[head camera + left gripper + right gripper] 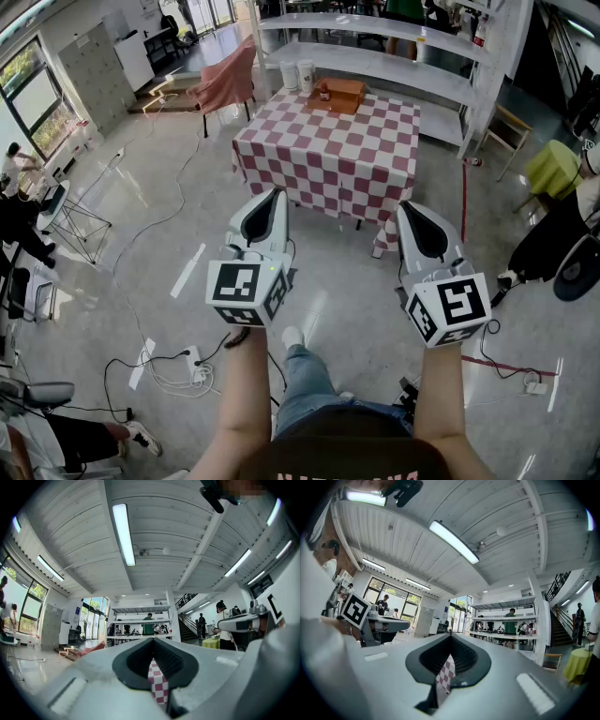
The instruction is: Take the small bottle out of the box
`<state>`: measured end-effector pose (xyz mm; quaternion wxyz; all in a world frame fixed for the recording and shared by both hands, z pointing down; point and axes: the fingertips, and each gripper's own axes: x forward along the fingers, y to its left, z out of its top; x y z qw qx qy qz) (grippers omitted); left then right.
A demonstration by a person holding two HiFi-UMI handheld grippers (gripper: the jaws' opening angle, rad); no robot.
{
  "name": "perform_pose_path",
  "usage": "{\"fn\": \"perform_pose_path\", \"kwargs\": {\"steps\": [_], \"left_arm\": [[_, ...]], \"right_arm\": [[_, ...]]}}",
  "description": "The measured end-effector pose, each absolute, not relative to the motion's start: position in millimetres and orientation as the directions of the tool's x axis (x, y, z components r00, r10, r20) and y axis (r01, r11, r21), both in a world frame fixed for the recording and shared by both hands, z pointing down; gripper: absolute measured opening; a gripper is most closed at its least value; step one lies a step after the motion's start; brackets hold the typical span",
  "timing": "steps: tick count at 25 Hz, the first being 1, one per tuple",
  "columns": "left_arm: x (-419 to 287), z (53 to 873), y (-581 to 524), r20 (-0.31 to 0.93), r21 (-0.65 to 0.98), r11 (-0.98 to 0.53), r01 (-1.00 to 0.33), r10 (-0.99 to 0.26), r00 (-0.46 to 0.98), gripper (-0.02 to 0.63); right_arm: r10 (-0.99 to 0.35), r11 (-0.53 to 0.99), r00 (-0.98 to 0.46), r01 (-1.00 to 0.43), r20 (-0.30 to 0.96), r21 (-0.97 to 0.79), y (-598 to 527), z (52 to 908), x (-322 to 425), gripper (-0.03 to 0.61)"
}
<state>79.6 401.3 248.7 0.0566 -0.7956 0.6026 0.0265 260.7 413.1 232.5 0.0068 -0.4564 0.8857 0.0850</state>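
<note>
A table with a red-and-white checked cloth [328, 159] stands ahead of me on the floor. At its far edge sits a brown box [341, 95] with a small dark bottle [324, 92] at its left side. My left gripper [277, 193] and right gripper [405, 207] are held side by side in the air, short of the table's near edge, pointing at it. Both are shut with nothing in them. In the left gripper view the jaws of the left gripper [152, 640] meet, with checked cloth showing through the slot below. The right gripper [451, 637] looks the same in its own view.
Two white cups [298, 75] stand left of the box. A white shelf rack [394, 64] runs behind the table. A pink-draped chair [230, 80] is at its left and a wooden chair [506, 133] and a yellow-green stool [551, 169] at right. Cables [173, 375] lie on the floor.
</note>
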Motion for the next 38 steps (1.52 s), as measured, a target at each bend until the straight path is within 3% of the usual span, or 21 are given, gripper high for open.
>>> {"fn": "perform_pose_path", "kwargs": {"steps": [16,38], "left_arm": [[26,275,266,-0.071,-0.014,-0.307,-0.951,-0.949,0.308,-0.014],[-102,288,76,-0.040,0.018,-0.353,-0.936,-0.935,0.352,-0.014]], "right_arm": [[-0.825,0.557,-0.565,-0.820,-0.028,0.129,289,256,208,-0.001],[-0.859,0.504,-0.511,-0.852,-0.017,0.139,108,258,84,0.000]]}}
